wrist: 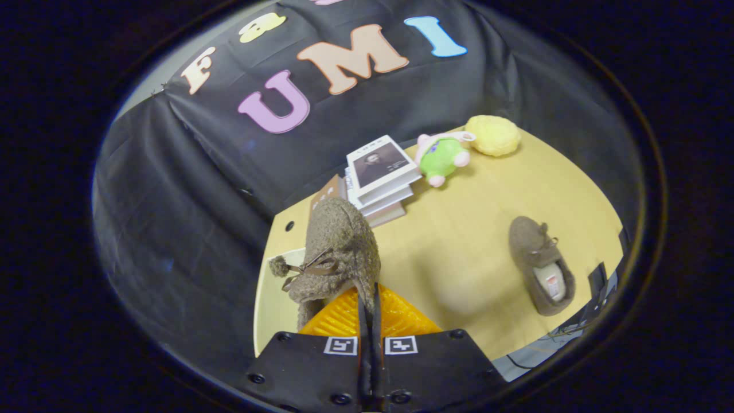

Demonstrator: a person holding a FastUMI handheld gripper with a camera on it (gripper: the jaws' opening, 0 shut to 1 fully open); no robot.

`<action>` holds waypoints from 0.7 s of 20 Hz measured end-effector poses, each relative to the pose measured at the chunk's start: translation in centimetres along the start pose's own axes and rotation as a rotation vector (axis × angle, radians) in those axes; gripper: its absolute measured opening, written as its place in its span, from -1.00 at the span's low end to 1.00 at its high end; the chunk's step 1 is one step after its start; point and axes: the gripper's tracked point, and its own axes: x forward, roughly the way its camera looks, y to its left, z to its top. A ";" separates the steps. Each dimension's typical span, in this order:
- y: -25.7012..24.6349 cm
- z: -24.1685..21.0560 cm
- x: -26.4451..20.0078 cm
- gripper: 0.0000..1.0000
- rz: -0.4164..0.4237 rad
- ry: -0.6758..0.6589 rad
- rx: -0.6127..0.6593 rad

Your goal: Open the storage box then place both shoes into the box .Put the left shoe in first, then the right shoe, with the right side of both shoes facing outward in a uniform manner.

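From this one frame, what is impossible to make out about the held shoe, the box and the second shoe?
- Storage box: whether it is open can't be told; the held shoe covers the pale corner beside it.
- Gripper: fingers shut on the held shoe's rim; which shoe of the pair can't be told.
- Other shoe on the table: insole label too small.
- Stacked books: lower ones hidden by the top book.

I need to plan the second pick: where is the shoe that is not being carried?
In the gripper view, the second shoe lies on the wooden table, beyond and to the right of the hand-held gripper, nearer than the green plush toy.
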 end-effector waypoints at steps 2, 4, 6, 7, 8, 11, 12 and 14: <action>2.8 -1.2 0.7 -0.93 0.039 0.030 -0.001; 5.0 -2.7 2.0 -0.93 0.062 0.061 -0.018; 6.8 -4.4 3.2 -0.93 0.076 0.096 -0.031; 7.6 -5.1 4.1 -0.93 0.081 0.111 -0.026; 8.1 -5.9 4.8 -0.93 0.082 0.125 -0.023; 8.8 -7.9 7.5 -0.93 0.056 0.155 -0.033; 8.9 -8.7 8.4 -0.93 0.041 0.164 -0.039; 8.9 -10.3 10.1 -0.93 0.013 0.186 -0.045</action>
